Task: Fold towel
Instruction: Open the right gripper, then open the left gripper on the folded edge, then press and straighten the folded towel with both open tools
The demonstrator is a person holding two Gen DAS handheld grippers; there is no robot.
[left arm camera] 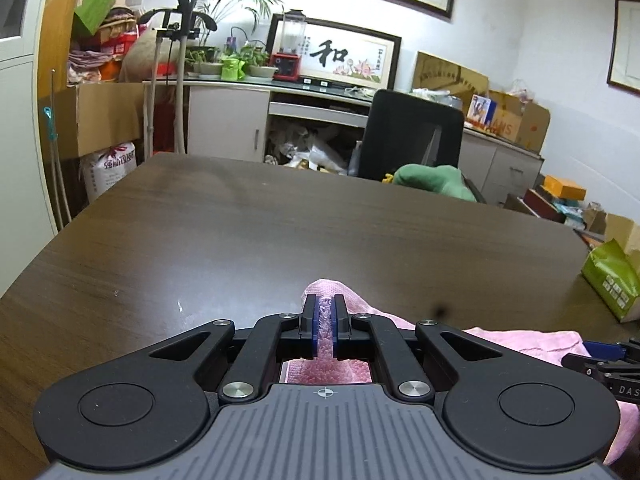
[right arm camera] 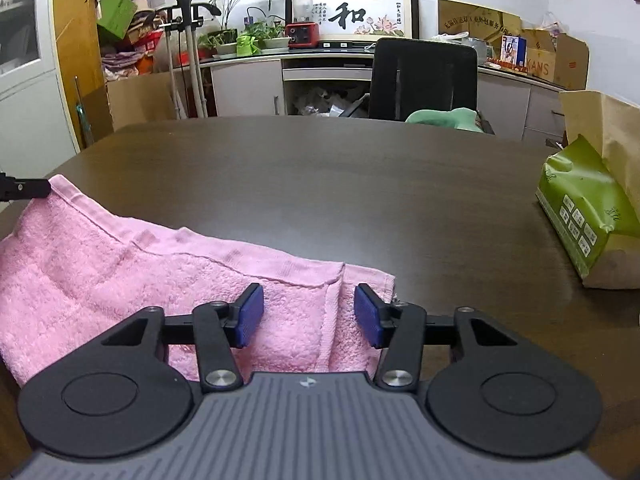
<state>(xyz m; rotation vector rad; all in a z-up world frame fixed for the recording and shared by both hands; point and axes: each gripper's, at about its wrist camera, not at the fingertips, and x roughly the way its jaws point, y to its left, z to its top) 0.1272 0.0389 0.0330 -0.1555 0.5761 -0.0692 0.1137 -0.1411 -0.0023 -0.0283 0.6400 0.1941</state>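
Note:
A pink towel (right arm camera: 120,280) lies folded on the dark wooden table (right arm camera: 320,180), near its front edge. My left gripper (left arm camera: 325,316) is shut on the towel's left corner (left arm camera: 320,286), which bunches up between the blue pads. The towel (left arm camera: 520,340) stretches to the right behind it. My right gripper (right arm camera: 309,314) is open, its blue pads either side of the towel's right end, just above the cloth. The left gripper's tip (right arm camera: 24,190) shows at the far left edge of the right wrist view. The right gripper's tip (left arm camera: 600,354) shows at the right edge of the left wrist view.
A green tissue pack (right arm camera: 584,208) lies at the table's right side, with a brown paper bag (right arm camera: 608,128) behind it. A black office chair (right arm camera: 422,78) with a green cloth (right arm camera: 448,118) stands at the far edge. Cabinets, boxes and plants line the back wall.

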